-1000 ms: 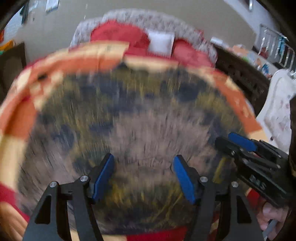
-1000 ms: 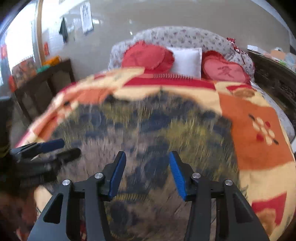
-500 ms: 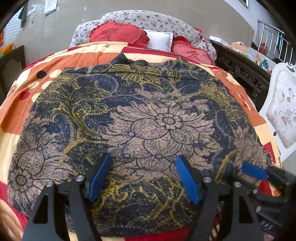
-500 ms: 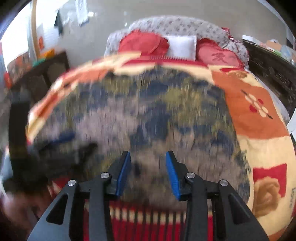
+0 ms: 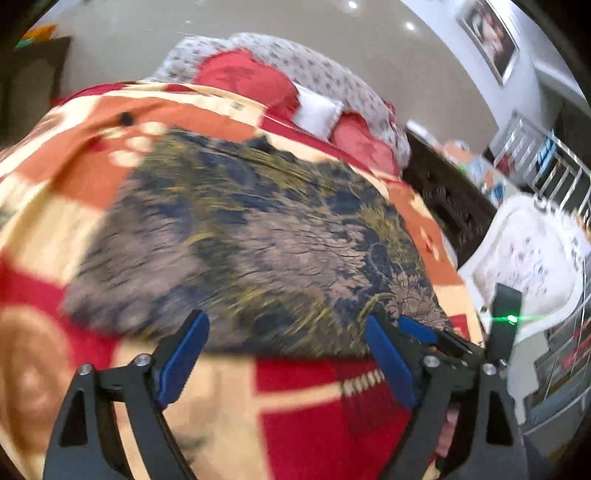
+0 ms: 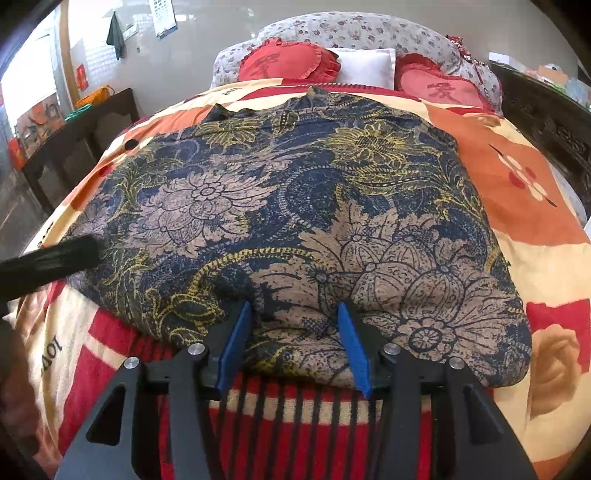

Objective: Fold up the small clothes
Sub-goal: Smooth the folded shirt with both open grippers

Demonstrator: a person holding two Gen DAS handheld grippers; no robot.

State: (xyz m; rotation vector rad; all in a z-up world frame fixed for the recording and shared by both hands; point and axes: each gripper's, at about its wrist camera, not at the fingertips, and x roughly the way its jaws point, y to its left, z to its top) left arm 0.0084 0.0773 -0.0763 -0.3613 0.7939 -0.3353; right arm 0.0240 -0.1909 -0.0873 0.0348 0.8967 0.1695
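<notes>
Two hand-held grippers are working at the near edge of a bed, and I am watching both through their own cameras. Lying spread flat on the orange, cream and red patterned blanket point(image 6: 535, 206) is the dark blue, tan and yellow floral-print garment point(image 6: 295, 206), its near hem bunching slightly close to the blanket's striped red edge.

My right hand-held gripper point(image 6: 293, 343) is pointing down at that hem, its blue-padded jaws opening; the folded edge of the cloth is sitting between them, but I am not seeing the pads point(image 6: 236, 343) pressing on it.

My left hand-held gripper point(image 5: 286, 360) is hovering over the blanket just in front of the garment's near edge, its jaws opening wide with nothing between them; this view is blurring heavily. It is also showing the right hand-held gripper just beside the garment's right corner.

Two red heart-shaped cushions point(image 6: 288, 61) and a white pillow point(image 6: 365, 66) are resting against the floral headboard point(image 6: 351, 31).
</notes>
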